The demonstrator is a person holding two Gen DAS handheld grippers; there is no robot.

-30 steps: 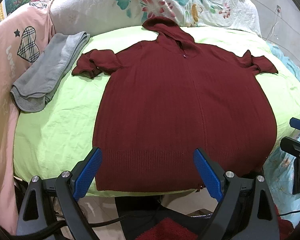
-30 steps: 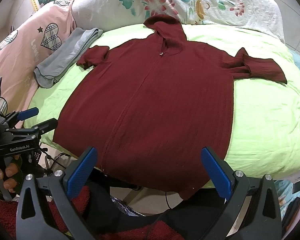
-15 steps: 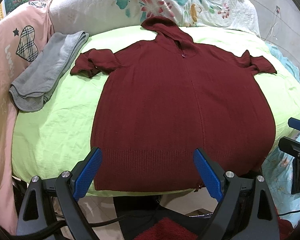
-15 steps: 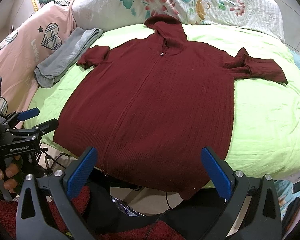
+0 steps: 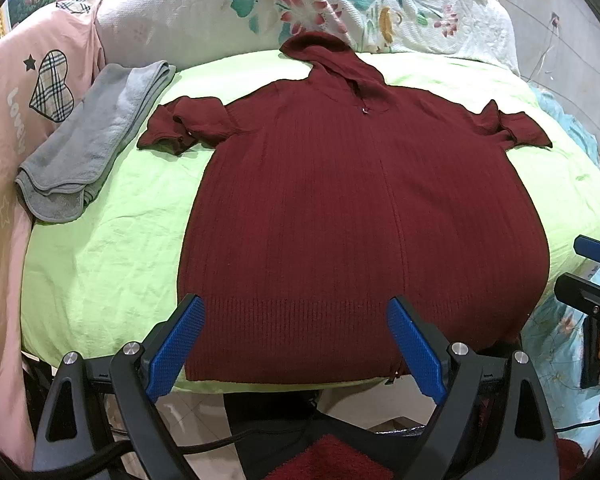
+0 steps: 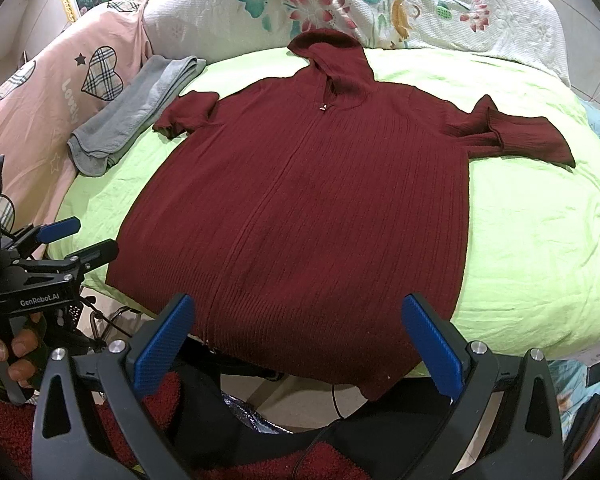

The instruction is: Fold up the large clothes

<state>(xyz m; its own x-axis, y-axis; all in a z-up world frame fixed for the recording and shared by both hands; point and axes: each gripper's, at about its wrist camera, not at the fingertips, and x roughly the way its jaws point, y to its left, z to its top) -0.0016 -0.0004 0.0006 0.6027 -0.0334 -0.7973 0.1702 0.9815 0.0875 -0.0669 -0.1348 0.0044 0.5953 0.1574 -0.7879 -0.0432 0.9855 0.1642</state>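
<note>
1. Covering a bed, one lime-green sheet (image 5: 112, 248) meets one floral quilt (image 5: 400, 8) at twelve o'clock.
2. One maroon hooded sweater (image 5: 360, 216) lies flat at centre, both sleeves bunched.
3. One folded grey towel (image 5: 96, 144) sits at ten o'clock.
4. Two grippers, left gripper (image 5: 296, 342) and right gripper (image 6: 300, 340), hover spread wide, empty.
</note>
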